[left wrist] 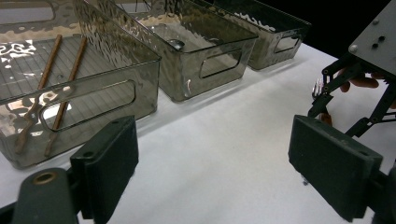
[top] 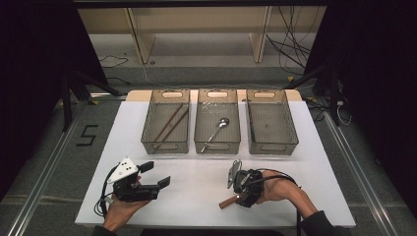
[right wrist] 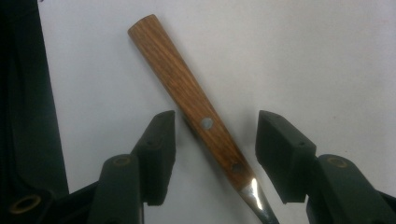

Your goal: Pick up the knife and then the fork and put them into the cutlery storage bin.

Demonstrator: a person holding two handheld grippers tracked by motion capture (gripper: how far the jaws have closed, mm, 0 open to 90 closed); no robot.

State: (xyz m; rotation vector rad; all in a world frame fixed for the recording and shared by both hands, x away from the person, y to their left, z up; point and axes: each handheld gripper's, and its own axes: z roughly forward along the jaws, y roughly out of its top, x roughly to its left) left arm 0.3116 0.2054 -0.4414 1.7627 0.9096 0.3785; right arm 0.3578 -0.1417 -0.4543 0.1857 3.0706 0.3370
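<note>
Between the right hand-held gripper's matt black plastic jaws lies a fork with a smooth, grained wooden handle, metal rivets and shiny metal neck, on the matt white table.

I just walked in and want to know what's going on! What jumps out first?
Three smoky see-through plastic bins stand in a row at the far side of the white table; the left one holds two brown wooden chopsticks, the middle one a shiny metal spoon. Near the front, the right hand-held gripper straddles a wooden-handled metal fork lying on the table, pads not yet touching.
</note>
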